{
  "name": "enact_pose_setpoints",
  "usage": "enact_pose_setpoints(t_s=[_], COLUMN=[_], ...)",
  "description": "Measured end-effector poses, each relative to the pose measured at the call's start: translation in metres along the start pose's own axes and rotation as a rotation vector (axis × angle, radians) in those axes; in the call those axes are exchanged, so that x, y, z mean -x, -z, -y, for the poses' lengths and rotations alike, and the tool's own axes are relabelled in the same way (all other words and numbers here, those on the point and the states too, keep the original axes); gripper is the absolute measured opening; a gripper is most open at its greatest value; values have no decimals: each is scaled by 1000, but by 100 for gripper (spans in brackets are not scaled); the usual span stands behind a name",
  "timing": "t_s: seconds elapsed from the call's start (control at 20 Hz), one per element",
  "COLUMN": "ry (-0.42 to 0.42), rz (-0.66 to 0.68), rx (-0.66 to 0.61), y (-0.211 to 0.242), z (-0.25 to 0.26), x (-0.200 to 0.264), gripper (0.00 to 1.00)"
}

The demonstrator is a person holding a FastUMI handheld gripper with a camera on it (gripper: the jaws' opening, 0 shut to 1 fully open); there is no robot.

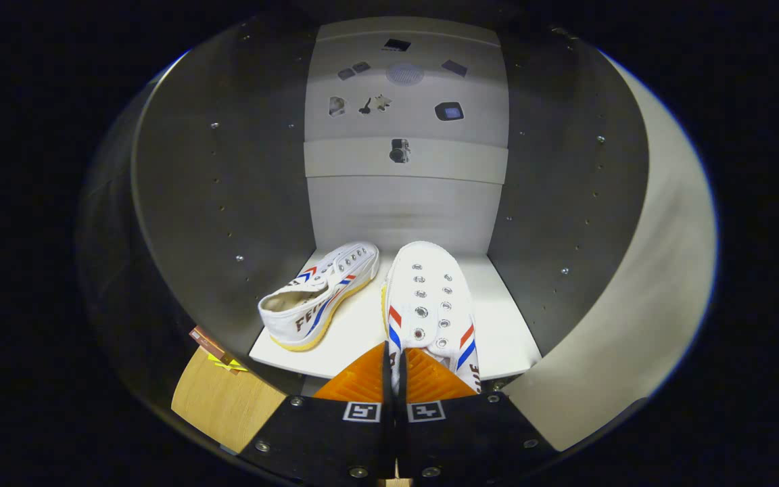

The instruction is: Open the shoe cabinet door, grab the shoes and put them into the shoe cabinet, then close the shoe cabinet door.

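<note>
**Gripper view: second shoe pinched at the heel, over the cabinet shelf**

Gripper view looks into the open shoe cabinet (227, 203), whose grey side walls frame a white shelf (362, 331). 2 white canvas shoes are on that shelf. The left shoe (318, 294) lies beyond the fingers and to their left, tipped a little onto its side, toe pointing toward the back panel (403, 210). The right shoe (433, 304) points straight in, its heel end reaching back to the gripper (395, 375).

The fingers are drawn nearly together, with only a thin strip of the shoe's heel collar between them; they appear to be pinching that fabric edge, though the contact itself is partly hidden.

Judged from its look, the shoe is light, with a soft, floppy canvas upper and a stiffer rubber sole. A pinch on the collar holds it, but the canvas can fold and the toe can sag or swing. The heel collar, where the cloth is doubled, seems the firmest hold. Canvas is not slippery, so a moderate squeeze should do. The cabinet's door (633, 304) stands open to the right.
</note>
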State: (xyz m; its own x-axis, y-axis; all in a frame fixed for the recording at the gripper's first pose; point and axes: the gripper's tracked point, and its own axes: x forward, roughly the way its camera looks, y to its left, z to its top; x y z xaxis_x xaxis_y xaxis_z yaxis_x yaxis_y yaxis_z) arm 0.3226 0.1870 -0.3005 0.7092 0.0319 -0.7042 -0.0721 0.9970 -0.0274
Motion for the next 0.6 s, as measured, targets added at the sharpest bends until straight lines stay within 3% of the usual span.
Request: enact_pose_setpoints(t_s=[0.35, 0.6], ry=[63, 81], rz=[-44, -114], rx=[11, 0], y=[-29, -18], z=[11, 8], x=[-64, -96], gripper=[0, 0])
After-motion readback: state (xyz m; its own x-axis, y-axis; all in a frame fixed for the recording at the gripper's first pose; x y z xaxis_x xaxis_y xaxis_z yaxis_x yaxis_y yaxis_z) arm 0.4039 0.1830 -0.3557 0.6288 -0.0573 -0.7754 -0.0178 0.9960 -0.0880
